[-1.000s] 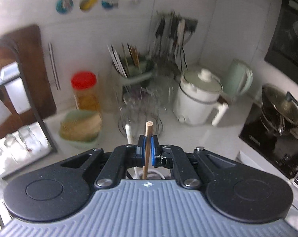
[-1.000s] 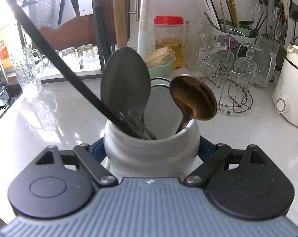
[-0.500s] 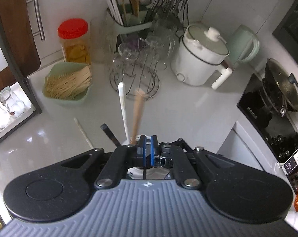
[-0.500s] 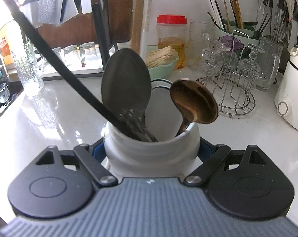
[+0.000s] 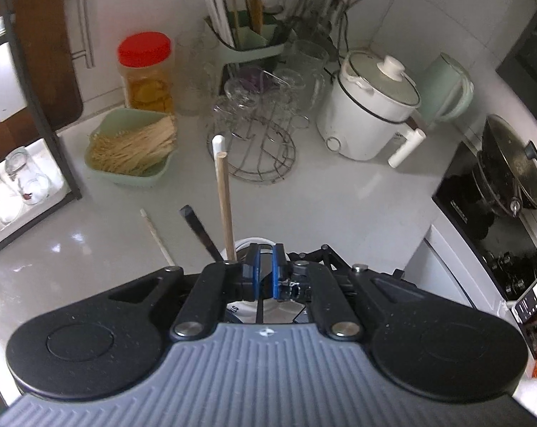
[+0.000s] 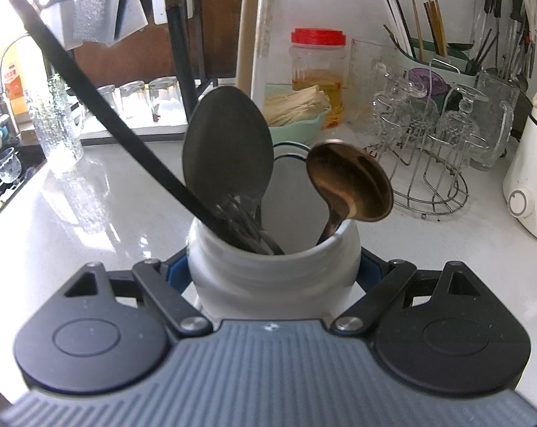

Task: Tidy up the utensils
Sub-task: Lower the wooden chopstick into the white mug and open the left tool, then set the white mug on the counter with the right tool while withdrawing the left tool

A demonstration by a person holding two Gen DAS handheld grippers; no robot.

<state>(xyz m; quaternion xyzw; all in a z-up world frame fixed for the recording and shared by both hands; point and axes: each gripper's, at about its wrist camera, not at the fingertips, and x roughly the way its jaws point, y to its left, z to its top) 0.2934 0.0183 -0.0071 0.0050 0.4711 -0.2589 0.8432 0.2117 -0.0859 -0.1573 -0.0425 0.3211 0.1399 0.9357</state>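
My right gripper (image 6: 273, 274) is shut on a white utensil jar (image 6: 268, 288), its jaws pressed on both sides. In the jar stand a dark grey spoon (image 6: 227, 142), a bronze spoon (image 6: 350, 181), a long black handle (image 6: 90, 96) and a wooden handle (image 6: 248, 25). In the left wrist view my left gripper (image 5: 264, 270) hovers just above the jar's rim (image 5: 254, 241), shut with nothing seen between its pads. The wooden handle (image 5: 224, 206) rises free just left of them, with a white handle tip (image 5: 219, 141) behind it and the black handle (image 5: 197, 227) beside it.
A loose chopstick (image 5: 158, 235) lies on the white counter. Behind stand a green tray of sticks (image 5: 133, 149), a red-lidded jar (image 5: 145, 71), a wire glass rack (image 5: 261, 142), a white cooker (image 5: 371, 114) and a green kettle (image 5: 446, 89). A stove with a pan (image 5: 510, 167) is on the right.
My left gripper has sunk and tipped down over the jar. The wooden handle that stood between its pads now stands free in the jar, left of them. The right gripper has not moved.
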